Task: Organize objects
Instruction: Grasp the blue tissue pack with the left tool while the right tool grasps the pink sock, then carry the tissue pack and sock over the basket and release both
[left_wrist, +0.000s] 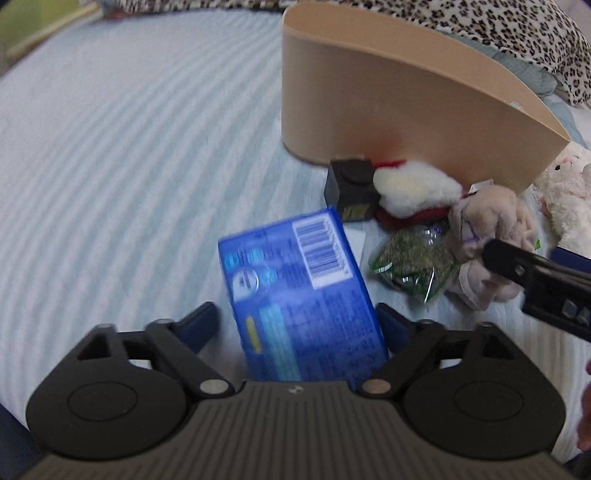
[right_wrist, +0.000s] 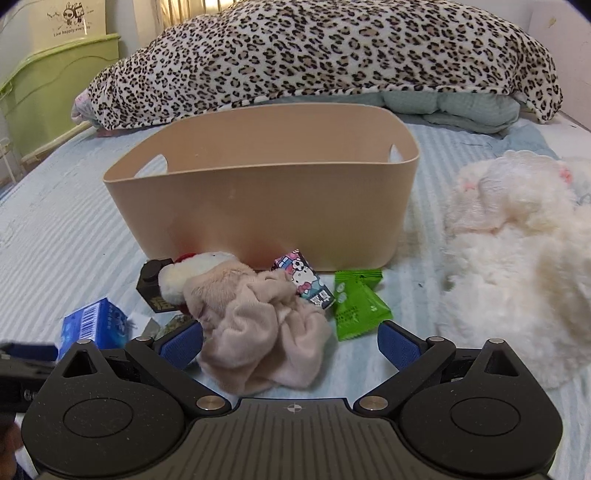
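A tan plastic bin (left_wrist: 388, 99) (right_wrist: 266, 206) stands on the bed. In front of it lie a black box (right_wrist: 153, 286), a white-and-red plush (right_wrist: 192, 273), a pink plush (right_wrist: 258, 332), a Hello Kitty carton (right_wrist: 306, 282) and a green packet (right_wrist: 356, 304). My left gripper (left_wrist: 301, 323) has the blue box (left_wrist: 299, 295) between its fingers; it also shows in the right wrist view (right_wrist: 94, 323). My right gripper (right_wrist: 290, 341) is open around the pink plush, which also shows in the left wrist view (left_wrist: 491, 240).
A big white plush (right_wrist: 517, 266) lies right of the bin. A clear bag of dried herbs (left_wrist: 413, 262) lies beside the blue box. A leopard-print blanket (right_wrist: 325, 55) covers the back of the bed. A green storage box (right_wrist: 55, 92) stands at the left.
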